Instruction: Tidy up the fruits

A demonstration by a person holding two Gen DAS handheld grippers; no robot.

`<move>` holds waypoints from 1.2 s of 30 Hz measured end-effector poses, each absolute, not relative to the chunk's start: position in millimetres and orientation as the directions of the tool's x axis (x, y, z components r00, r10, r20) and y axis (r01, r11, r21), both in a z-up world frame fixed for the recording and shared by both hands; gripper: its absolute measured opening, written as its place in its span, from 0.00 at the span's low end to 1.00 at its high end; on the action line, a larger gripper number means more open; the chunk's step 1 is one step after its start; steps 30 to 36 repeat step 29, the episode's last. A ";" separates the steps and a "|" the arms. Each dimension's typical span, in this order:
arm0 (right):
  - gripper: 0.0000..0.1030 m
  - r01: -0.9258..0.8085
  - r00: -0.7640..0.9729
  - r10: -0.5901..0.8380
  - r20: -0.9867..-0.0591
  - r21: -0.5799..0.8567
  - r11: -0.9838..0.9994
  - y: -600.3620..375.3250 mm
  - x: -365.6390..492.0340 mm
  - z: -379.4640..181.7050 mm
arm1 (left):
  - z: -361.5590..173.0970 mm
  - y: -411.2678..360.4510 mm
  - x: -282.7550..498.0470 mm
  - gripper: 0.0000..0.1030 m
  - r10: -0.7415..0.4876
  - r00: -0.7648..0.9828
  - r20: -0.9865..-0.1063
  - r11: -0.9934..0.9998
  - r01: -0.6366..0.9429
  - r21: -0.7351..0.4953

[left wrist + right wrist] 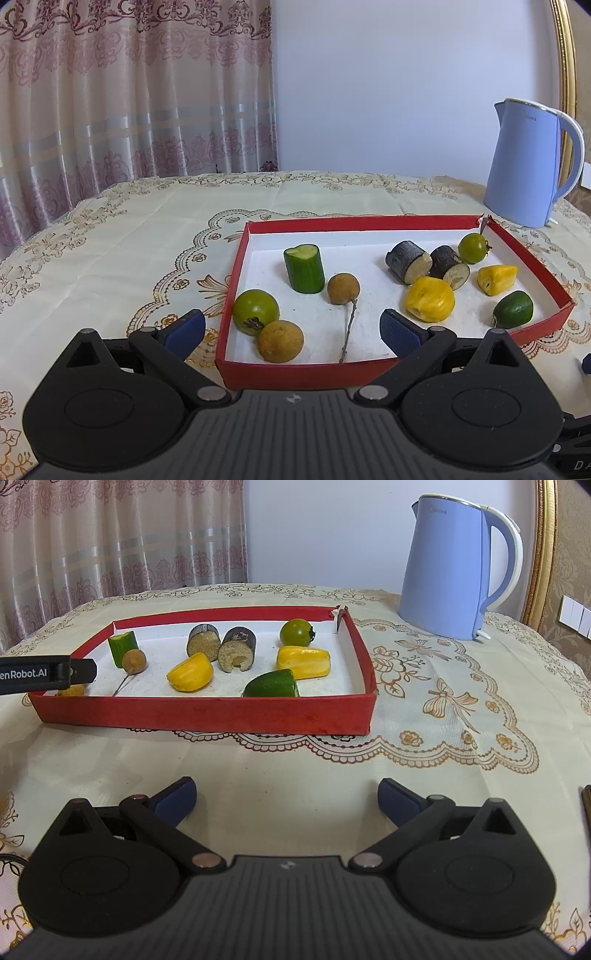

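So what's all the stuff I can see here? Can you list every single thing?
box: one, red with white inside, on the table, holds all the food
cucumber pieces: two, green, one upright at the left, one lying at the right front
tomatoes: two, green, one in the near left corner, one in the far right corner
longans: two, brown, near left; one has a twig
sugarcane pieces: two, dark skin, at the back right
yellow pieces: two, at the right
kettle: one, blue, behind the box
tablecloth: one, cream with gold pattern
curtain: pink patterned, behind the table
left tool: open, over the box's near edge
right tool: open, above the cloth
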State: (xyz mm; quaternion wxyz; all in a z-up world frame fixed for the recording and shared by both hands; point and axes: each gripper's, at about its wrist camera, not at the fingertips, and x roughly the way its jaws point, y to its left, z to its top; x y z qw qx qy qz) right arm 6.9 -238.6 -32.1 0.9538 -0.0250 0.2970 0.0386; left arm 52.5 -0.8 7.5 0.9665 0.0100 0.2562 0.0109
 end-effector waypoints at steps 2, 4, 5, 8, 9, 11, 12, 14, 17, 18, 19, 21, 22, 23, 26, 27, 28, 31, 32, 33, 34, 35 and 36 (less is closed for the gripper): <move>1.00 -0.089 0.821 0.059 -0.569 -0.025 0.996 -237.8 6.6 -32.2 | 7.8 -3.6 53.1 0.98 0.025 0.868 -0.496 0.999 -0.012 0.029; 1.00 -0.089 0.820 0.058 -0.569 -0.026 0.996 -238.2 6.8 -32.2 | 8.3 -5.4 53.8 0.98 0.024 0.868 -0.495 0.999 -0.008 0.033; 1.00 -0.089 0.820 0.059 -0.569 -0.024 0.996 -238.7 7.0 -32.1 | 8.5 -6.0 54.3 0.98 0.024 0.868 -0.496 0.999 -0.006 0.037; 1.00 -0.089 0.820 0.059 -0.569 -0.025 0.996 -238.7 7.0 -32.2 | 8.3 -6.8 54.6 0.98 0.018 0.865 -0.501 0.999 0.004 0.042; 1.00 -0.089 0.820 0.059 -0.569 -0.025 0.996 -238.6 6.8 -32.3 | 8.0 -7.7 54.4 0.98 0.016 0.865 -0.502 0.999 0.007 0.044; 1.00 -0.089 0.820 0.059 -0.569 -0.025 0.996 -238.6 7.1 -32.3 | 7.8 -10.2 54.9 0.98 0.014 0.863 -0.504 0.999 0.011 0.047; 1.00 -0.089 0.820 0.059 -0.569 -0.025 0.996 -238.4 6.8 -32.3 | 7.9 -11.3 54.9 0.98 0.014 0.864 -0.504 0.999 0.012 0.048; 1.00 -0.089 0.820 0.059 -0.569 -0.025 0.996 -238.2 6.8 -32.3 | 7.9 -13.8 54.3 0.98 0.015 0.865 -0.502 0.998 0.014 0.053; 1.00 -0.088 0.820 0.059 -0.569 -0.025 0.996 -238.6 7.2 -32.2 | 7.8 -16.2 53.4 0.98 0.014 0.865 -0.501 0.998 0.019 0.060; 1.00 -0.089 0.820 0.059 -0.569 -0.025 0.996 -238.2 7.0 -32.3 | 7.5 -16.8 53.5 0.98 0.015 0.865 -0.502 0.998 0.020 0.065; 1.00 -0.089 0.820 0.059 -0.569 -0.025 0.996 -238.3 7.0 -32.3 | 7.2 -17.3 53.6 0.98 0.016 0.865 -0.502 0.997 0.021 0.069; 1.00 -0.089 0.820 0.059 -0.569 -0.025 0.996 -238.4 7.0 -32.2 | 6.4 -17.5 53.7 0.98 0.016 0.864 -0.504 0.997 0.025 0.073; 1.00 -0.089 0.820 0.059 -0.569 -0.025 0.996 -238.9 7.0 -32.0 | 6.0 -17.6 54.0 0.98 0.015 0.863 -0.506 0.997 0.026 0.073; 1.00 -0.089 0.820 0.059 -0.569 -0.025 0.996 -238.8 6.8 -32.0 | 5.8 -17.2 54.2 0.98 0.014 0.861 -0.508 0.997 0.026 0.072; 1.00 -0.089 0.820 0.059 -0.569 -0.025 0.996 -238.8 6.9 -32.0 | 5.4 -16.9 55.3 0.98 0.009 0.857 -0.515 0.997 0.030 0.068; 1.00 -0.089 0.820 0.059 -0.569 -0.025 0.996 -239.0 7.1 -32.0 | 5.1 -16.9 55.3 0.98 0.009 0.856 -0.517 0.997 0.030 0.067; 1.00 -0.089 0.820 0.059 -0.569 -0.025 0.996 -239.0 7.0 -32.0 | 5.0 -16.7 55.4 0.98 0.008 0.855 -0.519 0.997 0.030 0.065; 1.00 -0.089 0.820 0.059 -0.569 -0.025 0.996 -238.9 6.9 -32.0 | 4.6 -16.5 55.6 0.98 0.006 0.854 -0.521 0.997 0.032 0.064; 1.00 -0.089 0.820 0.059 -0.569 -0.025 0.996 -238.9 6.9 -32.0 | 4.6 -16.5 55.6 0.98 0.006 0.854 -0.521 0.997 0.032 0.064; 1.00 -0.089 0.820 0.059 -0.569 -0.025 0.996 -238.9 6.9 -32.0 | 4.6 -16.5 55.6 0.98 0.006 0.854 -0.521 0.997 0.032 0.064; 1.00 -0.089 0.820 0.059 -0.569 -0.025 0.996 -238.9 6.9 -32.0 | 4.6 -16.5 55.6 0.98 0.006 0.854 -0.521 0.997 0.032 0.064; 1.00 -0.089 0.820 0.059 -0.569 -0.025 0.996 -238.9 6.9 -32.0 | 4.6 -16.5 55.6 0.98 0.006 0.854 -0.521 0.997 0.032 0.064; 1.00 -0.089 0.820 0.059 -0.569 -0.025 0.996 -238.9 6.9 -32.0 | 4.6 -16.5 55.6 0.98 0.006 0.854 -0.521 0.997 0.032 0.064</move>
